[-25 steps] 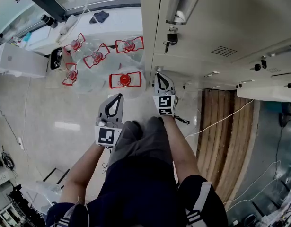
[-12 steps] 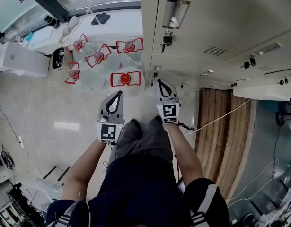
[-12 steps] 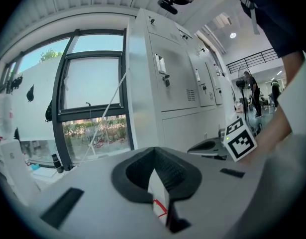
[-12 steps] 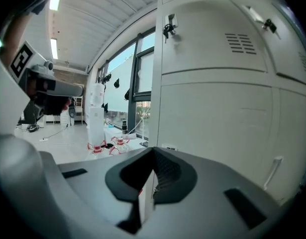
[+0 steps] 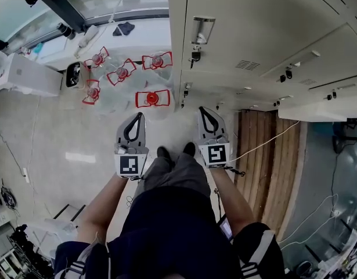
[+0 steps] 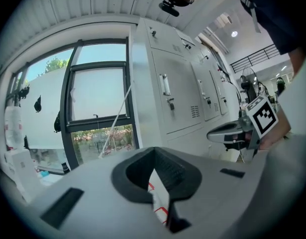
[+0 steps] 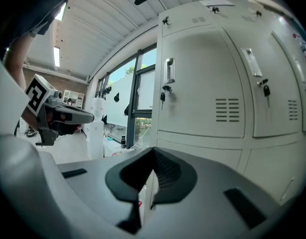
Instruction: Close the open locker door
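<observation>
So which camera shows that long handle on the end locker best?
The right gripper view: the handle stands upright and face-on. The head view shows it foreshortened from above; the left gripper view shows it smaller, at a slant.

Dark navy top [image 5: 172, 237] with white-striped short sleeves [image 5: 255, 250]. Grey trousers [image 5: 172, 176], black shoes [image 5: 163, 153]. Left gripper [image 5: 139, 117] and right gripper [image 5: 202, 110] are grey, each with a black-and-white marker cube [image 5: 129, 165].

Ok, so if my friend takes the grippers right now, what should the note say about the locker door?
Grippers: left gripper shut, empty; right gripper shut, empty, nearer the lockers. Neither touches them.
Things: the locker door ahead of the right gripper is closed, as are the others in view.
Done: the closing, it seems.
Left: probably only a check of doors out of view.
</observation>
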Action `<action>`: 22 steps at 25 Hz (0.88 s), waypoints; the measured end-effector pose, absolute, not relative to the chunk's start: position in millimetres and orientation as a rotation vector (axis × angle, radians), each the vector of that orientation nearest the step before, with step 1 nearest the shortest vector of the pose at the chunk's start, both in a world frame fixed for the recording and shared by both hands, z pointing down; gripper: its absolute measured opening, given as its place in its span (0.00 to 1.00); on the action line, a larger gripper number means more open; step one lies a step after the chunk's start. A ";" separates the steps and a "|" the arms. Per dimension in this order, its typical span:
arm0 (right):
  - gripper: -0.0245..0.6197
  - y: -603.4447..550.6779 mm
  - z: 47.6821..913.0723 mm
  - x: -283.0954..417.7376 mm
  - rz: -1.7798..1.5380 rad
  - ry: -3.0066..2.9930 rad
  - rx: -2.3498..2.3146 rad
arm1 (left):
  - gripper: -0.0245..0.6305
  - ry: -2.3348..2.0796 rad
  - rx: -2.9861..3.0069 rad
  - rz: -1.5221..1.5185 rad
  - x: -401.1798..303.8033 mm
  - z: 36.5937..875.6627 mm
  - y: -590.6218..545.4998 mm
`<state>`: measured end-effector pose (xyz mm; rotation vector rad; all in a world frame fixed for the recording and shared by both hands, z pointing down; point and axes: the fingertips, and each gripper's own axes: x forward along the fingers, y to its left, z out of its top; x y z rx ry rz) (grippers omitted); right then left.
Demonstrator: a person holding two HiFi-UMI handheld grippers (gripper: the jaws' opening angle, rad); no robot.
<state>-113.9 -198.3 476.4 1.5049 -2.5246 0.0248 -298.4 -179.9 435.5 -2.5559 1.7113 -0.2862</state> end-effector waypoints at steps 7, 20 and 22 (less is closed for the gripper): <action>0.03 -174.3 411.2 -94.0 -0.022 -2.546 1.562 | 0.04 1.793 -2.493 -0.255 -305.8 384.5 -165.8; 0.03 -129.8 354.8 -50.7 0.051 -2.543 1.607 | 0.04 1.821 -2.485 -0.238 -313.3 346.1 -131.2; 0.03 -123.2 352.2 -45.0 0.055 -2.531 1.609 | 0.04 1.818 -2.489 -0.247 -313.4 345.1 -127.5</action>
